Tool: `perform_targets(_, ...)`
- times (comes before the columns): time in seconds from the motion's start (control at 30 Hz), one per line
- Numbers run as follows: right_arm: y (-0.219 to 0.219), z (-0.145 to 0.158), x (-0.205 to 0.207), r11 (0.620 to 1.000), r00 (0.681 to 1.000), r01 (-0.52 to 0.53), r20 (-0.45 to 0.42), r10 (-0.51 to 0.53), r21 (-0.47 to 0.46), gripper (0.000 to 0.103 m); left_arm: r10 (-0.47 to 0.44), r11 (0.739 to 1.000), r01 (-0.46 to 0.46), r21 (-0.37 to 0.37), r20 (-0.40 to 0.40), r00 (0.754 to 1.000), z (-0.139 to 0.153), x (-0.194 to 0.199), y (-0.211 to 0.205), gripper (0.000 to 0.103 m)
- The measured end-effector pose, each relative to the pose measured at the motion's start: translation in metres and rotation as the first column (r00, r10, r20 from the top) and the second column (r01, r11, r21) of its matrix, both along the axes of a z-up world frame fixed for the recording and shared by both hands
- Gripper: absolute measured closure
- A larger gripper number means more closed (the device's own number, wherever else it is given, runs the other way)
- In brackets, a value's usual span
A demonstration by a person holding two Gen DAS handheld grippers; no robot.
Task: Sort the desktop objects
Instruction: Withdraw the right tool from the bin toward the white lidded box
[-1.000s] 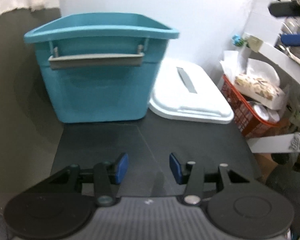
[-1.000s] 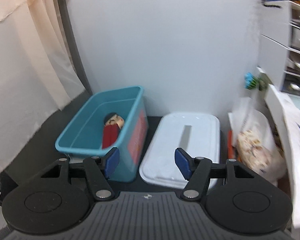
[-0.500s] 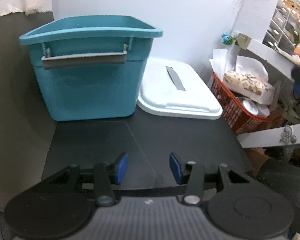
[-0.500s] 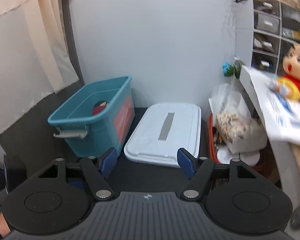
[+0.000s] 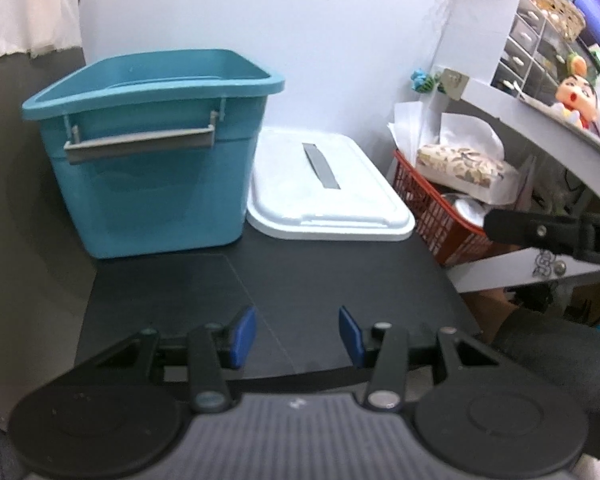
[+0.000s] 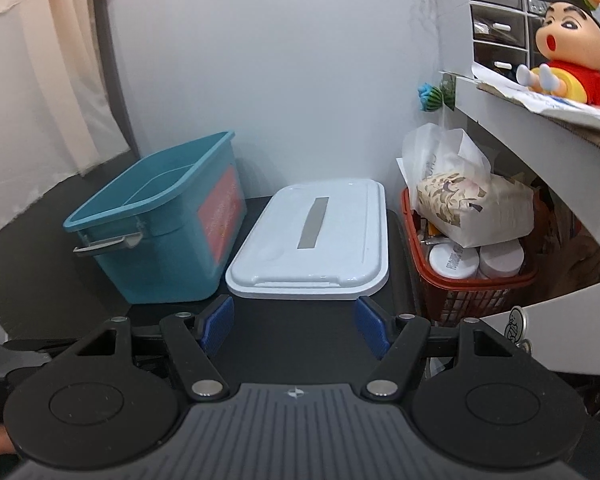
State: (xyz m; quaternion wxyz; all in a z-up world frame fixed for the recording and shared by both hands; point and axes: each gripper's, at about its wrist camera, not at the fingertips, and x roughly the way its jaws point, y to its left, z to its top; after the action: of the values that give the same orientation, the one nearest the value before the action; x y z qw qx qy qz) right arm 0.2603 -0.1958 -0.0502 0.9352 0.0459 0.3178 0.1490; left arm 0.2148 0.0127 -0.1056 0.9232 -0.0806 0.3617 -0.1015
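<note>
A teal storage bin stands on a black table, its white lid lying flat to its right. The bin's inside is hidden from both views now. A cartoon doll in a red shirt sits on a white desk at the upper right. My left gripper is open and empty, low over the table in front of the bin. My right gripper is open and empty, in front of the lid.
A red mesh basket with a tissue pack and jars stands right of the lid, under the desk. Drawer units stand on the desk by the white wall. A curtain hangs at the left.
My right gripper has dropped and pulled back from above the bin, turning right; the doll on the desk came into view. My left gripper backed away a little from the bin.
</note>
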Motion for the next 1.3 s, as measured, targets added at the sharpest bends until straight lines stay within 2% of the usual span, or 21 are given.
perform_targets(0.47,-0.007,-0.005,0.023,0.999,0.999,0.053,0.004,-0.053,-0.012,0.03,-0.062,0.998,0.061,0.025,0.007,0.998,0.018,0.041,-0.009,0.054)
perform_targets(0.73,-0.008,-0.017,0.038,0.998,0.998,-0.004,0.057,0.008,-0.067,0.027,-0.089,0.996,0.088,0.035,0.026,0.996,0.014,0.056,-0.017,0.054)
perform_targets(0.97,-0.006,-0.038,0.038,0.995,0.995,-0.072,0.07,0.076,-0.064,0.023,-0.061,0.998,0.06,0.018,0.012,0.998,0.0,0.061,-0.018,0.054)
perform_targets(1.1,0.0,-0.048,0.046,0.995,0.996,-0.076,0.044,0.079,-0.058,0.023,-0.031,1.0,0.031,-0.002,0.002,1.0,-0.004,0.069,-0.015,0.054)
perform_targets(1.3,0.004,-0.054,0.059,0.998,0.997,-0.054,0.057,0.056,-0.036,0.018,-0.023,1.0,0.023,-0.004,0.006,1.0,-0.003,0.073,-0.013,0.054)
